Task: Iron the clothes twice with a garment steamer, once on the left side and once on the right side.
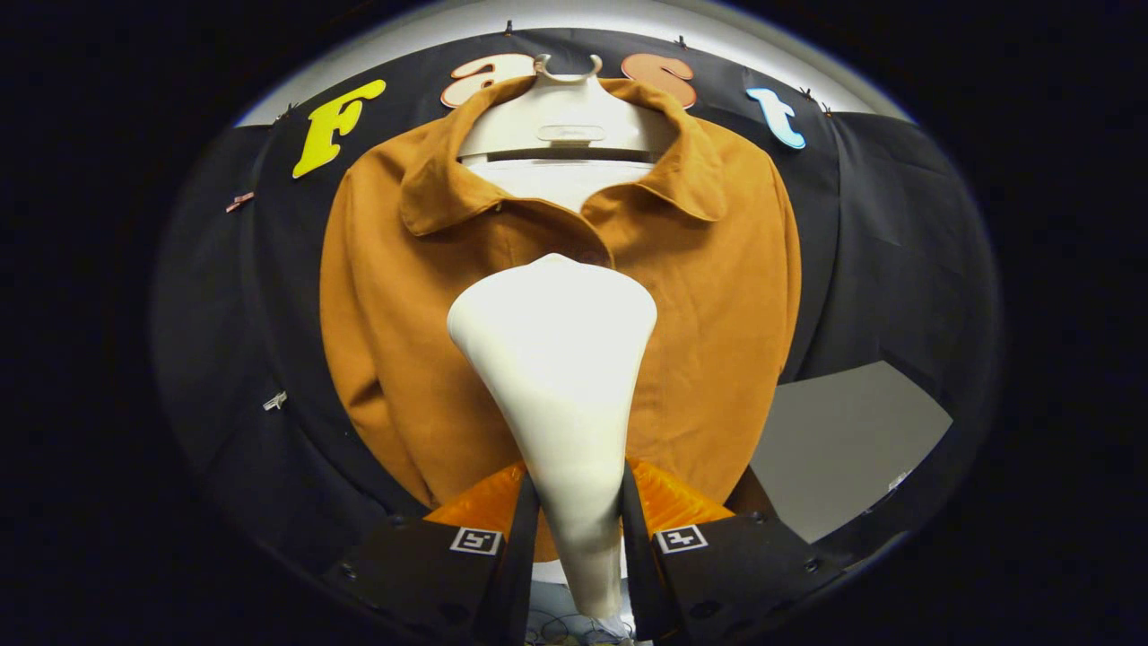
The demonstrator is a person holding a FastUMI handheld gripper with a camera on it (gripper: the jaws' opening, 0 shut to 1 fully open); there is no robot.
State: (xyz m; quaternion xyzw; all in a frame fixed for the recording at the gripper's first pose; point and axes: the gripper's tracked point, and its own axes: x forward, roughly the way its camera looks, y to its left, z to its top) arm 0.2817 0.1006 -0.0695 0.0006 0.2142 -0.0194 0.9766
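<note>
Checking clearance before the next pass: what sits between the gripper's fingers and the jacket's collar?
In the gripper view, the gripper is shut on the white steamer, whose wide head rises in front of the brown jacket, just below the collar. Nothing else intervenes.

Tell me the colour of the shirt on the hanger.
Plain orange-brown shirt, clearest in the gripper view, beyond the steamer that the tongs are shut on.

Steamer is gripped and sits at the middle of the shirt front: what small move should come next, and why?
Probably shift the garment steamer sideways onto one front panel of the brown shirt. The gripper is shut on its handle, both fingers pressing it, and the head sits near the centre placket just below the collar, high on the hanger. A side pass cannot start from the middle.
</note>
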